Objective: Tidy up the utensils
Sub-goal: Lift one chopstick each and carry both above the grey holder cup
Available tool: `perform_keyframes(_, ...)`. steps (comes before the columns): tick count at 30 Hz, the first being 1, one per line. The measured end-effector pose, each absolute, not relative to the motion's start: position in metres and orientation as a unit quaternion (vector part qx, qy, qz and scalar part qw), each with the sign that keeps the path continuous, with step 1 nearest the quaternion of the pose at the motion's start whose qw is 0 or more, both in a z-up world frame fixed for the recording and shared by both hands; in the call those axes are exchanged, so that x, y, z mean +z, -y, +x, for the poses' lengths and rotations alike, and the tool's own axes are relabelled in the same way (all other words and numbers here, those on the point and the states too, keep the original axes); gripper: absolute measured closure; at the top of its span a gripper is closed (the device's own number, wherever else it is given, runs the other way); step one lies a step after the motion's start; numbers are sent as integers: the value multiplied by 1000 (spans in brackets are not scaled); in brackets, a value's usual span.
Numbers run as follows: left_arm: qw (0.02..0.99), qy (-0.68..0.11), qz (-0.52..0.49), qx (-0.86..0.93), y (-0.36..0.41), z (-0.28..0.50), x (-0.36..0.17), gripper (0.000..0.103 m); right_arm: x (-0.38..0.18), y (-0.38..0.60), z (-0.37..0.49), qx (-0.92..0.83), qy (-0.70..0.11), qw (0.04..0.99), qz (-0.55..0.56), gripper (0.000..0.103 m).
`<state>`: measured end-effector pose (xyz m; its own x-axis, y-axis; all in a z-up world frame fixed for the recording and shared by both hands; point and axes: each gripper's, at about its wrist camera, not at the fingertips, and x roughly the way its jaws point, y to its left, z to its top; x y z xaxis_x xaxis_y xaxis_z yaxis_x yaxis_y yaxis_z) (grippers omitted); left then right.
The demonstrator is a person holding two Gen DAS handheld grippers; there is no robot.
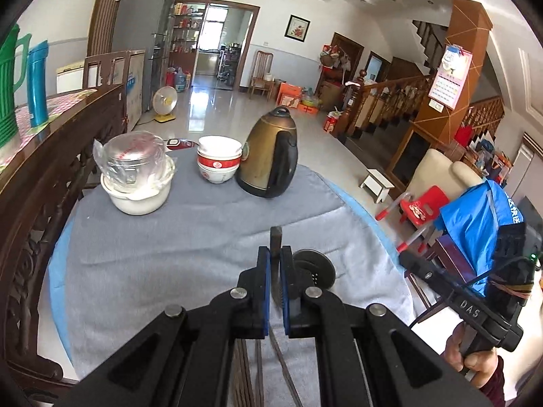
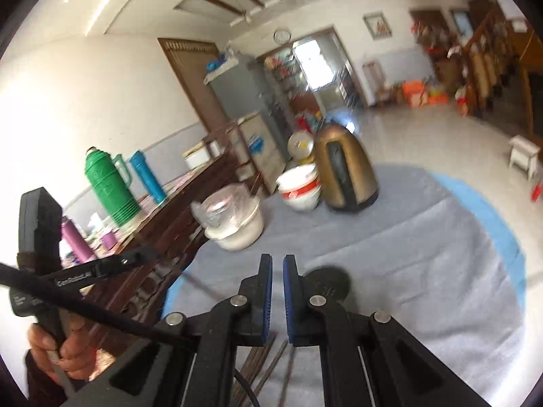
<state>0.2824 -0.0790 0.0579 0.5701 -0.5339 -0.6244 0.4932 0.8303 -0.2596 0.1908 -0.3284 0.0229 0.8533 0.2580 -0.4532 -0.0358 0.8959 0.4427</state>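
Note:
My left gripper [image 1: 275,261] is shut on a dark chopstick [image 1: 275,239] whose end sticks up above the blue pads. More dark chopsticks [image 1: 244,369] lie on the grey cloth under the gripper. My right gripper [image 2: 277,271] has its jaws nearly together with a narrow gap and nothing between them; it hovers above the table. Several chopsticks [image 2: 261,363] lie below it. The right gripper's body [image 1: 475,305] shows at the right of the left wrist view. The left gripper's handle [image 2: 40,237] shows at the left of the right wrist view.
On the grey cloth [image 1: 190,237] stand a bronze kettle [image 1: 268,156], stacked red-and-white bowls [image 1: 219,161] and a white pot with a plastic-wrapped metal container [image 1: 135,173]. A dark round disc [image 1: 315,268] lies near the grippers. A carved wooden bench back [image 1: 40,183] borders the left.

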Motion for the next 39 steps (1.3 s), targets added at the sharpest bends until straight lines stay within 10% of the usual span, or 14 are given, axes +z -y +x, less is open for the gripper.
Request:
perform_keyframes(24,896,-378,-60,-226,-21,270,25,98,-157,241,281,44,-530,833,152,72)
perform_keyframes(39,891,-388,-54,-229,-16,276,16,98,-157,243,297,37,-542,832,116,97)
